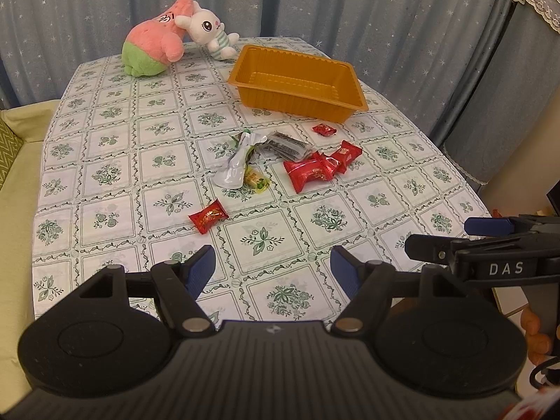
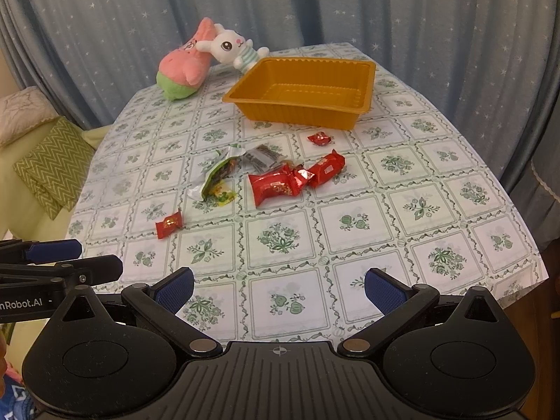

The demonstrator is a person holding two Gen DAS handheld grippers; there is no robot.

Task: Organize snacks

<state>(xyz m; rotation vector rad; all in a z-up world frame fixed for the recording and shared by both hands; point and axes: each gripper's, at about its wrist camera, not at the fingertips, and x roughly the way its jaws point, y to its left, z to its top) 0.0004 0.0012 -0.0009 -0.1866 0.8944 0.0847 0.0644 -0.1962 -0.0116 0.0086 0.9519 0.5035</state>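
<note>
An empty orange plastic tray [image 1: 344, 110] [image 2: 297, 115] stands at the far middle of the table. In front of it lie scattered snacks: a silver-green packet [image 1: 236, 164] [image 2: 218, 175], a dark sachet [image 1: 287, 145] [image 2: 264, 155], a large red packet [image 1: 308, 175] [image 2: 274, 185], a second red packet [image 1: 346, 154] [image 2: 327, 168], a small red candy near the tray [image 1: 323, 128] [image 2: 319, 138], and a lone red candy [image 1: 208, 216] [image 2: 168, 224] nearer me. My left gripper [image 1: 273, 267] is open and empty above the near table edge. My right gripper [image 2: 280, 290] is open and empty there too.
A pink-and-green plush [image 1: 154, 42] [image 2: 185, 66] and a white rabbit plush [image 1: 210, 29] [image 2: 232, 49] lie at the far left behind the tray. Blue starred curtains [image 1: 280, 0] hang behind. A sofa with a green cushion [image 2: 52, 168] is at the left.
</note>
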